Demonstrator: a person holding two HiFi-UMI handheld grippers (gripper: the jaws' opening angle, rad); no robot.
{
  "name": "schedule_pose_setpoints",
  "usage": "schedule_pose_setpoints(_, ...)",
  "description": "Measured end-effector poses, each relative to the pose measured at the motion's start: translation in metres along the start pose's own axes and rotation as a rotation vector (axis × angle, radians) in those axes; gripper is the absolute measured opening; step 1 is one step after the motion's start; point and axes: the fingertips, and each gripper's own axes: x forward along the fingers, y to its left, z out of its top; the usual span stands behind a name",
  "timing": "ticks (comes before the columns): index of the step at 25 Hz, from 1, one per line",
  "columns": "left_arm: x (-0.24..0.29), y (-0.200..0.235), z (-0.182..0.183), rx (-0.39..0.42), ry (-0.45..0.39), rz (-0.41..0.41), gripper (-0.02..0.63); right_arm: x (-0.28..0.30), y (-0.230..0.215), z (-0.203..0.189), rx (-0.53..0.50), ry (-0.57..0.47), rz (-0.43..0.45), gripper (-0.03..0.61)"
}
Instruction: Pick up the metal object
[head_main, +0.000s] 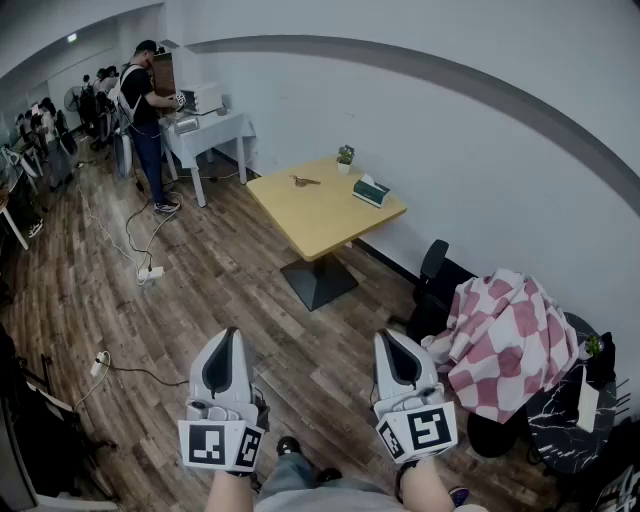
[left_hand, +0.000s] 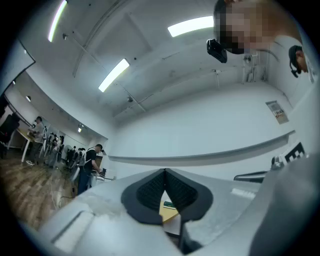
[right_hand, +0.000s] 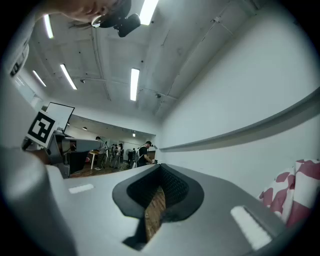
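**Metal object far off on the table; both grippers closed and empty**

Metal object (head_main: 305, 181): taken to be the small dark piece lying on the far-left part of the wooden table (head_main: 325, 230). It is too small to make out its shape.

Left gripper (head_main: 228, 335) and right gripper (head_main: 388, 338) are held low and near, well apart from the table. The jaws of each are together at the tips, with nothing between them.

Step in hand, as judged: the approach.
- Walk up to the table's near side.
- Open the jaws of one gripper before reaching over.
- Come down on the piece from above, since it lies flat and low.

Around it:
- A small potted plant (head_main: 346, 156) stands at the far edge, near the object.
- A green tissue box (head_main: 371, 190) sits to its right, apart from it.

Possible obstacles:
- Cables (head_main: 135, 235) trail over the floor (head_main: 210, 290) on the left.
- A chair draped with a red checked cloth (head_main: 505, 335) stands on the right.
- The straight path between them looks open.

A person (head_main: 145, 110) works at a white desk (head_main: 215, 130) far left, away from the route.
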Motion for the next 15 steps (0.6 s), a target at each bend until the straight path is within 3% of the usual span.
schedule_pose_setpoints(3,-0.001,-0.004,0.001,-0.030,-0.004,-0.008,0.006,-0.005,-0.004,0.004,-0.007,-0.003,-0.006,0.000)
schedule_pose_setpoints(10,0.005,-0.004,-0.002,-0.016,0.007,0.000,0.006,-0.004,-0.008,0.002,-0.003,0.002,-0.013,0.000)
schedule_pose_setpoints(15,0.018,-0.002,0.000,0.044,-0.002,-0.022,0.006,0.009,-0.006,0.002,0.011,-0.013,-0.012,0.002)
